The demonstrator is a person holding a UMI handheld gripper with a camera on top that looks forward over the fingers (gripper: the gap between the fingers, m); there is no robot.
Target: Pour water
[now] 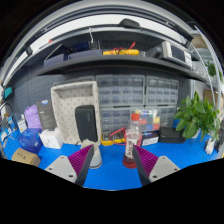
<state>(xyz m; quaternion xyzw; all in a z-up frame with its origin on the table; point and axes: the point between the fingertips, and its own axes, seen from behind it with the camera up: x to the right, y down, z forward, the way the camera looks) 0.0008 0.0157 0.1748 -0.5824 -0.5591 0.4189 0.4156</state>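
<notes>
Two gripper fingers with magenta pads [88, 157] showing nearest, spread apart, nothing clamped between them; gripper [117, 160] hovering over blue desk [115, 178].

Standing just ahead of the fingers, roughly in line with the gap and slightly toward the right finger: small clear plastic bottle with reddish contents and a red cap [130, 146], upright on the desk, not touching either pad.

Sitting just behind the bottle: clear plastic cup-like container with a yellow and red band [146, 122], upright. Contents not discernible.

Lying left of the bottle, just beyond the fingers: small red and white object [106, 141], identity unclear.

Standing farther back on the left: white perforated panel [72, 106] with a dark rectangular box [87, 122] in front of it.

Resting well to the left of the left finger: brown cardboard box [27, 157], with a purple object [32, 118] and blue items behind it.

Standing to the right, beyond the right finger: green leafy potted plant [199, 116], with a dark box [172, 131] beside it.

Running across above the desk: dark shelf [110, 61] carrying yellow and red items [120, 50] and a white appliance [175, 50]. Rows of grey drawer units [125, 92] sitting below the shelf, behind the cup.
</notes>
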